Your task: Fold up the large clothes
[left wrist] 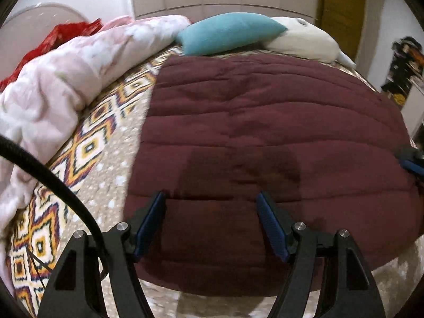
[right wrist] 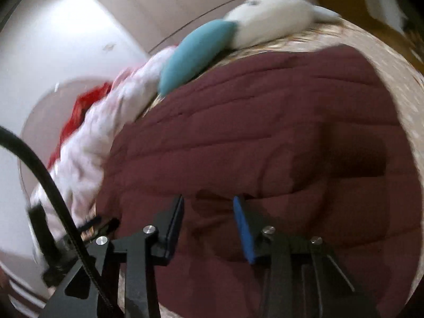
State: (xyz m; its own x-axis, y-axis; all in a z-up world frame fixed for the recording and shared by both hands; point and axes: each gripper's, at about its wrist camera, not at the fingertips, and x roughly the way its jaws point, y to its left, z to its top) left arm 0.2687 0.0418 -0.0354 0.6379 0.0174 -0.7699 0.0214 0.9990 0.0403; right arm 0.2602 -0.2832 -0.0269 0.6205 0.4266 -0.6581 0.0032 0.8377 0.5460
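A large maroon quilted cloth (left wrist: 265,122) lies spread flat on the bed, its near edge rounded toward me. My left gripper (left wrist: 210,194) hangs just above its near left part, jaws wide apart, with only the flat cloth below them. My right gripper (right wrist: 209,198) is over the near right part of the same cloth (right wrist: 251,132), where the fabric bunches into a ridge. Its jaws stand narrower, with a clear gap and nothing pinched between the pads. A blue-padded finger of the right gripper (left wrist: 413,163) shows at the right edge of the left wrist view.
The bed cover (left wrist: 90,145) has a diamond pattern. A crumpled pink-white duvet (left wrist: 66,79) and a red cloth (left wrist: 63,34) pile along the left. A teal pillow (left wrist: 228,35) and a white pillow (left wrist: 304,39) lie at the head. A black cable (left wrist: 53,182) crosses the lower left.
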